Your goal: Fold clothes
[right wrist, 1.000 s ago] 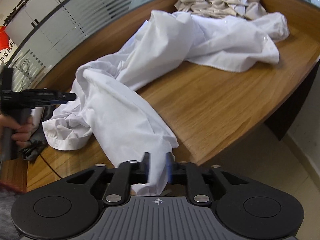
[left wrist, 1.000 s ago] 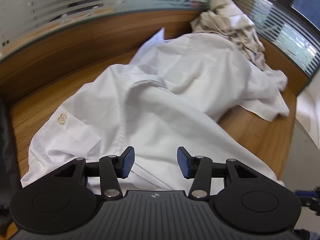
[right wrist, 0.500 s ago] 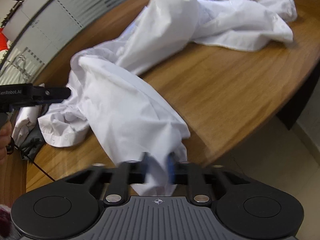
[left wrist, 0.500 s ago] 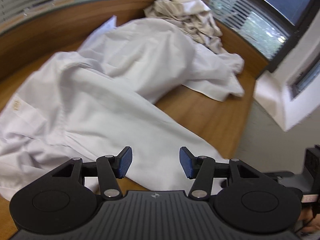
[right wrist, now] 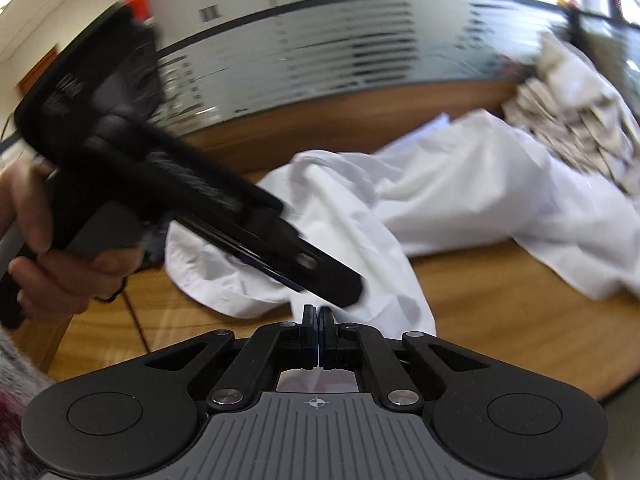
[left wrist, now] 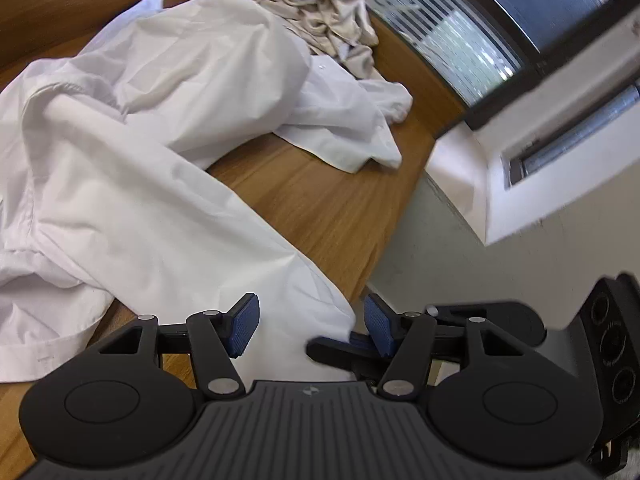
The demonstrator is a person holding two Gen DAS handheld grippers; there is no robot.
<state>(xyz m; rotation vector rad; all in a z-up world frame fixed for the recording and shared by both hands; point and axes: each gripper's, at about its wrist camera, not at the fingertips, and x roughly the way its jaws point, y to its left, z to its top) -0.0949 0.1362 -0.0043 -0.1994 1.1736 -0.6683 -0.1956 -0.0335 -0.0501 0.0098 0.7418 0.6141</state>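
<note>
A crumpled white shirt (left wrist: 152, 184) lies across the wooden table (left wrist: 320, 200), its lower end hanging over the near edge. My left gripper (left wrist: 310, 326) is open, its blue pads on either side of that hanging end. My right gripper (right wrist: 317, 330) is shut on the shirt's edge (right wrist: 360, 248), with a sliver of white cloth between its pads. In the left wrist view the right gripper (left wrist: 344, 346) reaches in from the right and pinches the cloth just beside my right pad. In the right wrist view the left gripper (right wrist: 328, 280) crosses in from the left, held by a hand (right wrist: 60, 272).
A heap of beige clothes (left wrist: 316, 4) sits at the far end of the table, also visible in the right wrist view (right wrist: 572, 112). A frosted glass partition (right wrist: 320, 48) runs behind the table. The table edge (left wrist: 384, 240) drops to the floor on the right, below a window (left wrist: 520, 20).
Both grippers have come together at the shirt's hanging end. My left gripper swung right toward the table edge, still open. My right gripper stayed shut on the cloth and turned to face the partition.
</note>
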